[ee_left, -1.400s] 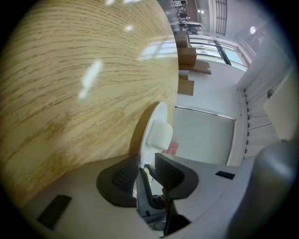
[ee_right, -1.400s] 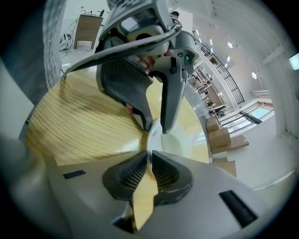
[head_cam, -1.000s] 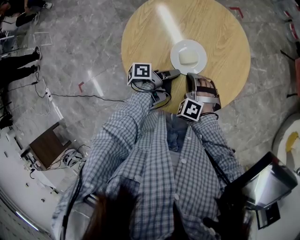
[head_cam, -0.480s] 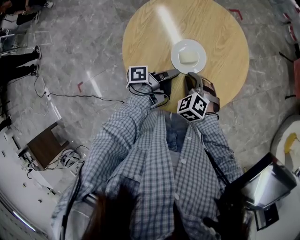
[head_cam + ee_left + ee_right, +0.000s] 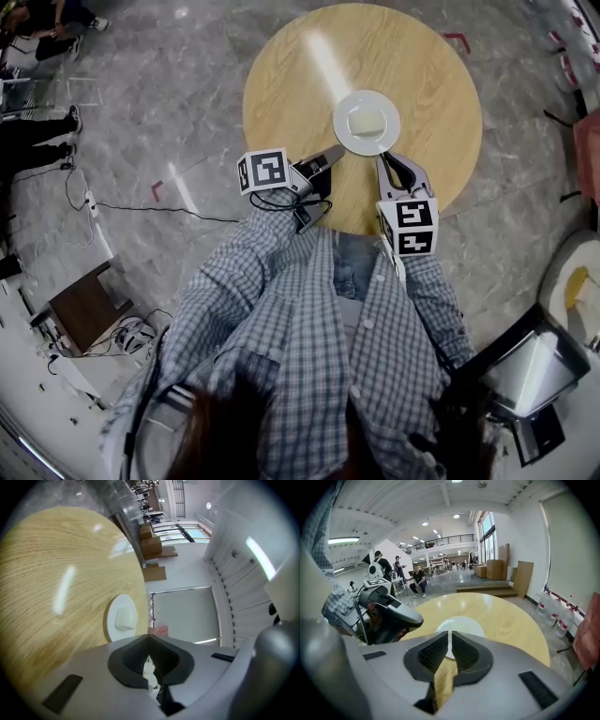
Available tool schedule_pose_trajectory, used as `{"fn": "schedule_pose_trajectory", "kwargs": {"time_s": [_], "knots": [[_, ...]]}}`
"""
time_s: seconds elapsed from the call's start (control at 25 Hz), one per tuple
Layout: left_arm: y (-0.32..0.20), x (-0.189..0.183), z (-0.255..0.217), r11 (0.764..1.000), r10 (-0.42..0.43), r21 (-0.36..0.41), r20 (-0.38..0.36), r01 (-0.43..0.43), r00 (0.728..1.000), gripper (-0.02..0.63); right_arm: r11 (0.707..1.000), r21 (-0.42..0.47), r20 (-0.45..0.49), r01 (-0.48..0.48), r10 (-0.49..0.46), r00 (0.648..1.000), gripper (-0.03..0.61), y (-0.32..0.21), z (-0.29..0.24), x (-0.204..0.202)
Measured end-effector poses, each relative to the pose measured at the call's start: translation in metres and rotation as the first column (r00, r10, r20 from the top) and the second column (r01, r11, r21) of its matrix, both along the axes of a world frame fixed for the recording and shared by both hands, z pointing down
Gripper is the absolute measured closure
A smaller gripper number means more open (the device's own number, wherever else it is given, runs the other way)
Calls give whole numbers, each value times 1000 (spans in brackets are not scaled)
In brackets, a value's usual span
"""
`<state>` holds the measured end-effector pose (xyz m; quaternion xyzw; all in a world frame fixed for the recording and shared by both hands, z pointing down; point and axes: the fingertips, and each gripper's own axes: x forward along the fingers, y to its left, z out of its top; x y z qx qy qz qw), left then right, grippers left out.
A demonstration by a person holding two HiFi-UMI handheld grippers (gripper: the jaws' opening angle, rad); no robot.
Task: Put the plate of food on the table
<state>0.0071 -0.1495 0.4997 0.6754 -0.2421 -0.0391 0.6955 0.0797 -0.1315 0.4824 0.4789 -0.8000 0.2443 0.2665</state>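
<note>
- The plate [image 5: 346, 137] is already sitting flat on the round wooden counter [image 5: 300, 75], with the pale block of food [image 5: 366, 120] lying at its middle. I am judging the placing step as done and the release as the step in hand.
- The plate is lying just beyond both sets of fingertips, ahead of the gap between the two grippers. Neither pair of fingers is touching it.
- The left gripper [image 5: 336, 150] is showing its fingers pressed together at the tips, with nothing between them. In its own view the plate is sitting beyond the fingertips and a little off to their left.
- The right gripper [image 5: 384, 159] is closing. Its fingers are down to a narrow slit, and nothing is between them. Only the plate's near rim is showing through the slit, further along the counter.
- The next move, as I read it, is calling for both grippers to draw straight back toward the body. They should stay level and clear of the rim, so that the plate is not nudged.
- The left gripper is angling in from the left, its fingers pointing diagonally toward the plate's near-left edge and its marker cube [image 5: 263, 171] trailing outward.
- The right gripper is pointing almost straight ahead at the plate's near-right edge, its marker cube [image 5: 407, 226] sitting back against the checked sleeve [image 5: 427, 291].
- Both forearms are bending in close to the torso, and the fingertips are hovering over the counter's near edge.
</note>
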Motion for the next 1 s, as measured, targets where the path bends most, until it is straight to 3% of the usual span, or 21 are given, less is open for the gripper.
{"fn": "schedule_pose_trajectory", "kwargs": {"time_s": [0.28, 0.64, 0.88, 1.0], "knots": [[1, -4, -57, 980, 48, 189, 39, -55, 998, 607, 987, 122, 19, -107, 105, 994, 548, -9, -51, 32], [-13, 4, -106, 894, 96, 418, 174, -162, 980, 607, 970, 197, 88, -140, 125, 988, 548, -23, -84, 34], [-14, 5, -127, 853, 88, 490, 209, -183, 974, 607, 958, 234, 131, -167, 139, 982, 548, -30, -101, 36], [-14, 9, -133, 823, 99, 524, 252, -222, 963, 607, 957, 253, 94, -144, 124, 988, 548, -34, -103, 36]]}}
